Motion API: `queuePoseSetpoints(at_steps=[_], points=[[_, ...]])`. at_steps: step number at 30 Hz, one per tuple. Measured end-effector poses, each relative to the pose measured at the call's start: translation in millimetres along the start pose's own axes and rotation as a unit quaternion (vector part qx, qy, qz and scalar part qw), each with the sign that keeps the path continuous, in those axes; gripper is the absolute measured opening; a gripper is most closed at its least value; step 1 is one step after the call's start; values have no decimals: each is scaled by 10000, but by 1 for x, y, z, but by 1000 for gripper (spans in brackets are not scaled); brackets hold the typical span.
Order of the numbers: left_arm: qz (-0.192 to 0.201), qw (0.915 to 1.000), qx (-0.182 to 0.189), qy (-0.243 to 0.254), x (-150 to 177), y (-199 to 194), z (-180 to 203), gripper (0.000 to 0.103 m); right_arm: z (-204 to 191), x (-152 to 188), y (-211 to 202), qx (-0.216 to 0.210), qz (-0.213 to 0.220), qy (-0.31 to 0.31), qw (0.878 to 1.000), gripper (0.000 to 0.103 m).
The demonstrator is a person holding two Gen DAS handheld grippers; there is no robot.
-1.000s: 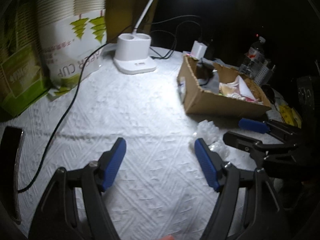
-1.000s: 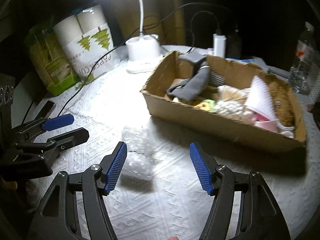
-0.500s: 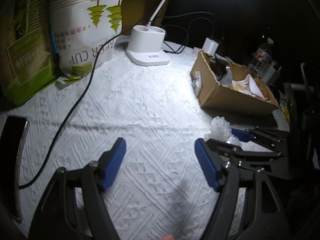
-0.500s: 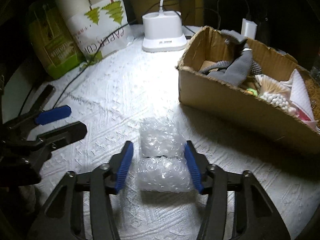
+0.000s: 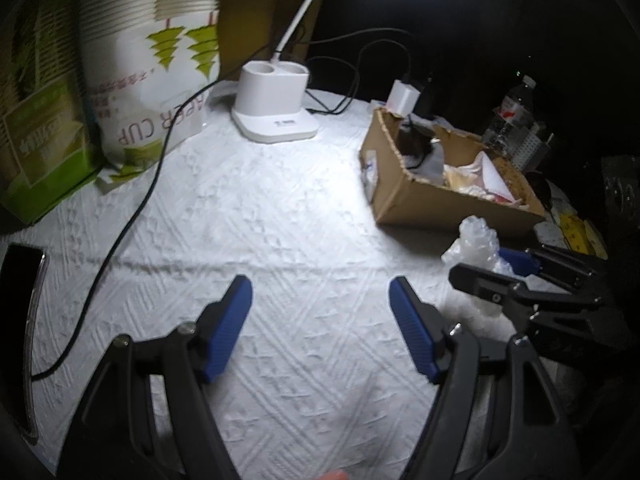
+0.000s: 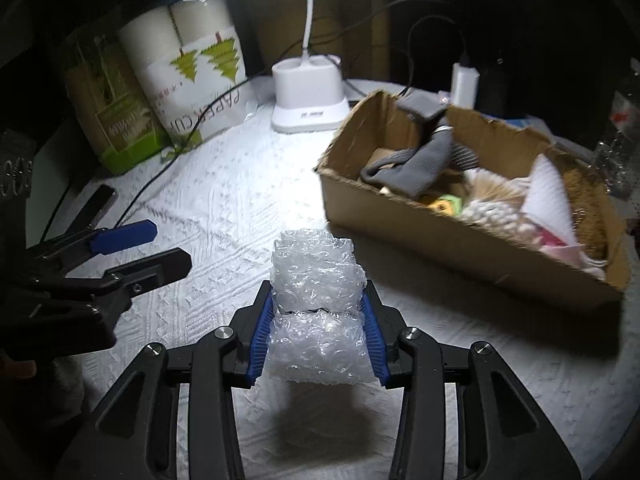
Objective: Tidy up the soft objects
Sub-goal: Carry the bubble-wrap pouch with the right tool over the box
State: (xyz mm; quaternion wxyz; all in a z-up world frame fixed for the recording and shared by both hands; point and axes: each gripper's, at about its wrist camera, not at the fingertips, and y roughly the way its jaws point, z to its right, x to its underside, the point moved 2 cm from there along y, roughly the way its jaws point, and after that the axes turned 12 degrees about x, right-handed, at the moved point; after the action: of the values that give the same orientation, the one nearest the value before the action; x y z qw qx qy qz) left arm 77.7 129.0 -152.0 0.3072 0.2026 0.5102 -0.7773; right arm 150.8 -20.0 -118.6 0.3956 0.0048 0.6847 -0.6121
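A folded pad of clear bubble wrap [image 6: 316, 264] sits between the blue pads of my right gripper [image 6: 317, 292]. The jaws are closing on it and the pads press its sides. It hangs just above the white cloth, with a shadow under it. In the left wrist view the bubble wrap [image 5: 476, 240] sticks out of the right gripper [image 5: 480, 266] at the right. My left gripper [image 5: 319, 284] stands open over bare cloth with nothing between its fingers. An open cardboard box [image 6: 440, 240] to the right holds a grey cloth [image 6: 420, 160] and other soft bits.
A white lamp base [image 5: 276, 108] stands at the back. A paper cup pack [image 5: 152, 80] and a green box [image 5: 36, 140] stand back left. A black cable [image 5: 132, 216] crosses the cloth, a phone [image 5: 20, 280] lies left, and a water bottle [image 5: 516, 112] stands behind the box.
My right gripper moved forward over the bubble wrap, shut its jaws onto it and raised it a little off the cloth. The left gripper stayed open in about the same place.
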Motion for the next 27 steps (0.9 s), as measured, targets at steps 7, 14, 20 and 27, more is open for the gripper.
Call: queuePoseSetpoints(at_steps=[7, 14, 20, 27], points=[[34, 9999, 54, 110, -8, 3, 15, 72, 14, -10, -19, 63, 241, 68, 9997, 44], [121, 9996, 70, 227, -25, 7, 27, 72, 31, -24, -30, 125, 444, 108, 9989, 44], [172, 9993, 88, 314, -42, 14, 35, 72, 50, -41, -27, 193, 519, 179, 9983, 44], [131, 9991, 98, 378, -57, 31, 39, 72, 69, -60, -10, 242, 542, 323, 9977, 44]])
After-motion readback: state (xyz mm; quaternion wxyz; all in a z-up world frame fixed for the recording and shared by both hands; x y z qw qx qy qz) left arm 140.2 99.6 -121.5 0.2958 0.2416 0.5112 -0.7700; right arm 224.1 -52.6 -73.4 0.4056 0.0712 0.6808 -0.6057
